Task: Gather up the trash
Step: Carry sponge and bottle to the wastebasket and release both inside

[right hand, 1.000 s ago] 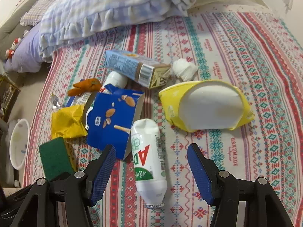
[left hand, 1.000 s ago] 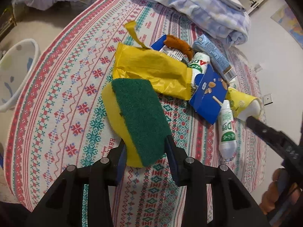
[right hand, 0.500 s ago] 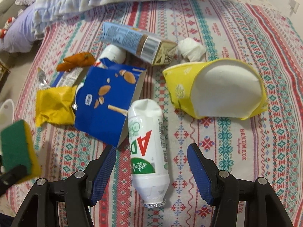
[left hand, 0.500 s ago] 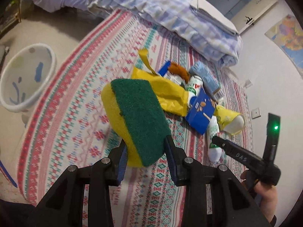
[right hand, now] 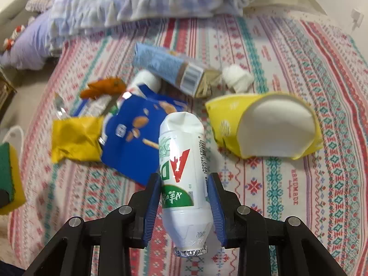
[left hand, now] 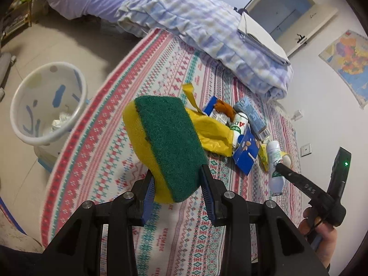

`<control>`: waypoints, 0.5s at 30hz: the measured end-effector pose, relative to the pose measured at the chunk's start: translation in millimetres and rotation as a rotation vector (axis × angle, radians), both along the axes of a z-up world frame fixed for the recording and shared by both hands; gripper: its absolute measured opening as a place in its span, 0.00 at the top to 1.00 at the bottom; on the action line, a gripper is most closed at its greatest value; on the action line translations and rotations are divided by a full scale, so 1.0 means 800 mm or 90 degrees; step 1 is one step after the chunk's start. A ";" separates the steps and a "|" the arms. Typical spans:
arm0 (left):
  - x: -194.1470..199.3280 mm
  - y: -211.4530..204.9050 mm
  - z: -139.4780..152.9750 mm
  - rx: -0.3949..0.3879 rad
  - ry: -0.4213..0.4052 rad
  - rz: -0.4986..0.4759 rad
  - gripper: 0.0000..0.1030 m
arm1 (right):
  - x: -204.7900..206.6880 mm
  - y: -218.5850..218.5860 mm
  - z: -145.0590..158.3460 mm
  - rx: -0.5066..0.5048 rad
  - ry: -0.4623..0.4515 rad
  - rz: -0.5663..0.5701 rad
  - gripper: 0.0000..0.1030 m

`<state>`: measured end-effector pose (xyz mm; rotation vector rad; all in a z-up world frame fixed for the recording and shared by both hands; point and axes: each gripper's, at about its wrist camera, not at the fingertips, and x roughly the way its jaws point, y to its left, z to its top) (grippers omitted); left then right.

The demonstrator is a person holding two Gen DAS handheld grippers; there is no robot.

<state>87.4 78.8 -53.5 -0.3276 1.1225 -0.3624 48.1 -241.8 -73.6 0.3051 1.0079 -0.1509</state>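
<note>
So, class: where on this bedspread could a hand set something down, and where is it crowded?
Free: bedspread right of the white bottle, below the yellow cup; also the bin-side edge strip. Crowded: around the blue packet, yellow wrapper and carton.

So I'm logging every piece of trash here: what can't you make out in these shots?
- Bin contents: left view, its wall hides most.
- Items beneath the blue snack bag: right view, covered.
- Small print on the white bottle: blurred.
- Sponge: right view, cut off by the left edge.
</note>
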 end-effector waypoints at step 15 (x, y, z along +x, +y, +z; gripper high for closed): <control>0.057 0.150 0.001 -0.037 0.004 0.126 0.62 | 0.015 0.073 0.044 0.162 -0.124 0.096 0.64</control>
